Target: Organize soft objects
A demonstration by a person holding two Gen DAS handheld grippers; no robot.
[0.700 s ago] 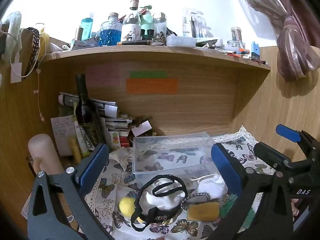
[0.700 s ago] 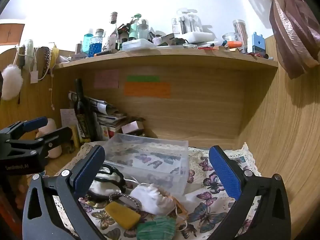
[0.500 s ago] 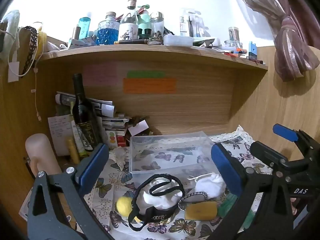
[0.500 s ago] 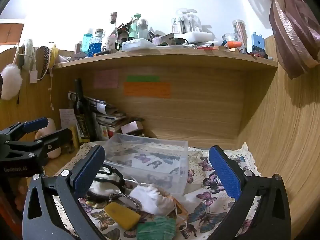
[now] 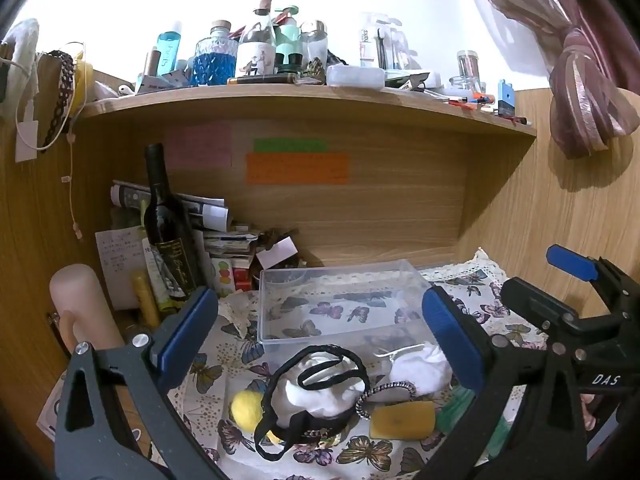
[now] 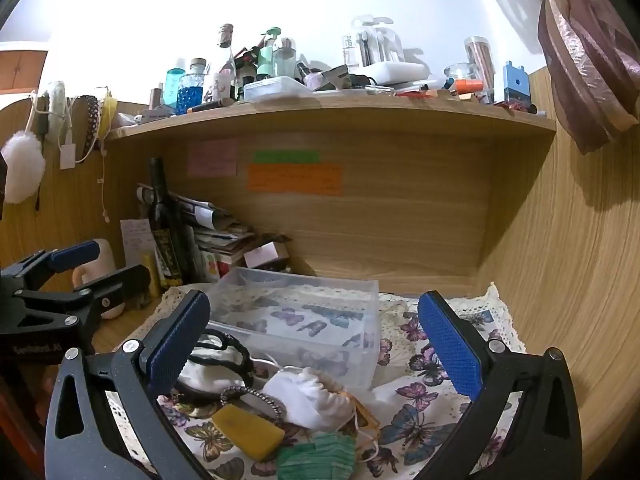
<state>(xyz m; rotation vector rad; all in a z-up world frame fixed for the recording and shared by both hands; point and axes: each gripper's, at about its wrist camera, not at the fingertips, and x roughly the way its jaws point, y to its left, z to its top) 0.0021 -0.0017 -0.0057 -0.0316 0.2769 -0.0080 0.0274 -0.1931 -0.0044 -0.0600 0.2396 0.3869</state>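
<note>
A clear plastic box (image 5: 340, 304) (image 6: 304, 320) stands empty on the butterfly cloth (image 6: 420, 396). In front of it lie soft things: a white cloth with a black band (image 5: 320, 384) (image 6: 212, 364), a white pouch (image 5: 416, 372) (image 6: 308, 396), a yellow sponge (image 5: 402, 420) (image 6: 248, 432), a yellow pom-pom (image 5: 246, 404), a beaded hair tie (image 5: 384, 392) and a green cloth (image 6: 316, 460). My left gripper (image 5: 320, 340) is open above the pile. My right gripper (image 6: 312, 344) is open above the pile too, and it shows at the right of the left wrist view (image 5: 576, 320).
A dark wine bottle (image 5: 168, 232), stacked papers (image 5: 224, 236) and a pink cylinder (image 5: 80, 312) crowd the back left. A shelf (image 5: 304, 96) full of bottles hangs overhead. Wooden walls close the alcove at back and right. A curtain (image 5: 584, 80) hangs at upper right.
Both grippers have shifted very slightly; the scene sits a little lower in the left wrist view. Nothing was taken hold of or moved.
</note>
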